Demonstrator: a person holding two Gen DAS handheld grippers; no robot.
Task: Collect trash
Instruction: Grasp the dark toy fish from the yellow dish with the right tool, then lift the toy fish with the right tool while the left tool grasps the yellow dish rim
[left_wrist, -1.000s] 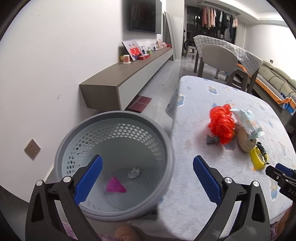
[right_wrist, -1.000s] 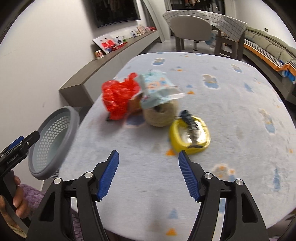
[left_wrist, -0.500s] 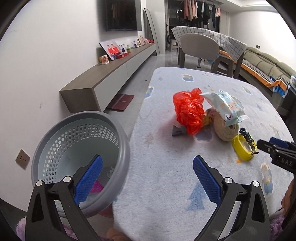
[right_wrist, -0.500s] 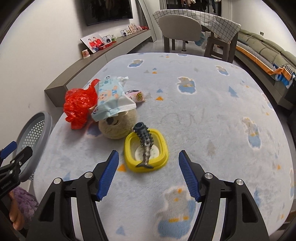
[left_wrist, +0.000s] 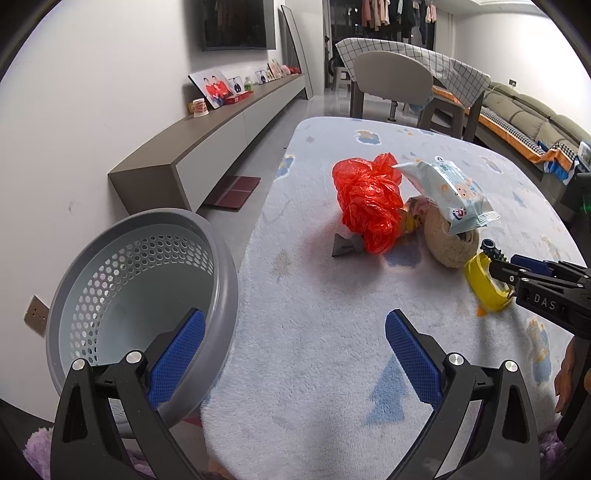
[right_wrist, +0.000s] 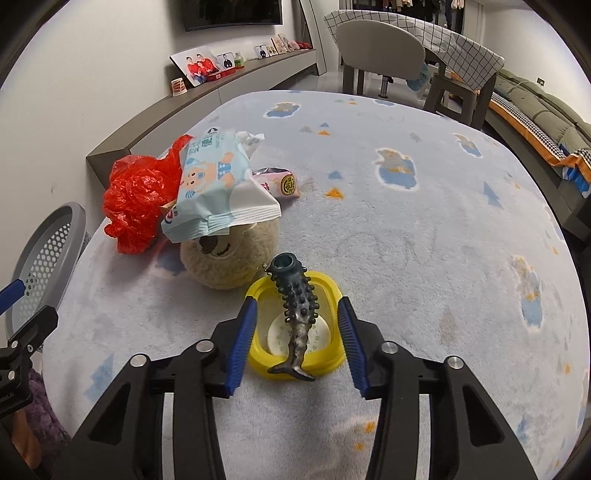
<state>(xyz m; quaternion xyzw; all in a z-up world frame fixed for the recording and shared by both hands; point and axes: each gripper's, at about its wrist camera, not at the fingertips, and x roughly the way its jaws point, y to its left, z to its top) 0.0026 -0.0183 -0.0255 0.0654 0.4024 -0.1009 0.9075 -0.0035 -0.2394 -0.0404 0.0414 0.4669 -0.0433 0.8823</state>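
A yellow oval lid (right_wrist: 325, 291) lies on the fluffy tablecloth (right_wrist: 424, 229) with a dark studded toy fish (right_wrist: 295, 314) across it. My right gripper (right_wrist: 295, 341) is open, its pads on either side of the lid; it also shows in the left wrist view (left_wrist: 506, 277). Behind lie a beige twine roll (right_wrist: 229, 262), a wet-wipes pack (right_wrist: 214, 188), a crumpled red plastic bag (left_wrist: 369, 203) and a pink wrapper (right_wrist: 277, 182). My left gripper (left_wrist: 295, 354) is open and empty over the table's near edge, beside the grey perforated bin (left_wrist: 140, 295).
A small grey scrap (left_wrist: 345, 245) lies by the red bag. A low wall cabinet (left_wrist: 221, 133) with photos runs along the left wall. A chair (left_wrist: 391, 81) and a checked-cloth table stand behind, a sofa (left_wrist: 535, 122) at the right.
My right gripper has moved forward and now straddles the yellow lid and fish, its jaws narrower. My left gripper has swung right from above the bin toward the table.
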